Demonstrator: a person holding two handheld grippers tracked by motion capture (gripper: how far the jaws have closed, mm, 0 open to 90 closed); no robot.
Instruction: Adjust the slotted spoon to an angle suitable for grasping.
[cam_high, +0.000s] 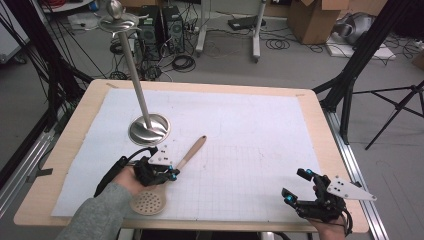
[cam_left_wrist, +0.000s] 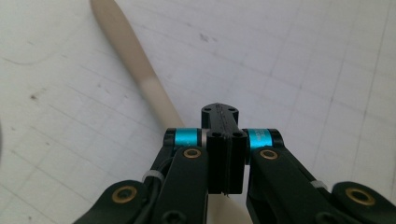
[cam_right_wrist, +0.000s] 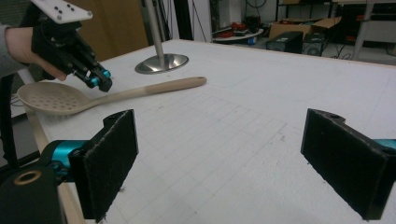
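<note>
A beige slotted spoon (cam_high: 192, 149) lies on the white grid mat, its perforated head (cam_high: 147, 202) near the front edge and its handle pointing toward the back right. My left gripper (cam_high: 172, 172) hovers just over the handle where it meets the head. In the left gripper view its jaws (cam_left_wrist: 219, 121) are pressed flat together, with the handle (cam_left_wrist: 140, 70) passing beneath them. The right gripper view shows the left gripper (cam_right_wrist: 100, 81) close above the spoon (cam_right_wrist: 140, 91). My right gripper (cam_high: 295, 184) rests at the front right with its pads (cam_right_wrist: 112, 158) wide apart and nothing between them.
A metal stand with a round base (cam_high: 149, 129) and a tall leaning pole stands behind the spoon at the left. The wooden table edge (cam_high: 320, 120) borders the mat. Cables, boxes and tripod legs crowd the floor beyond.
</note>
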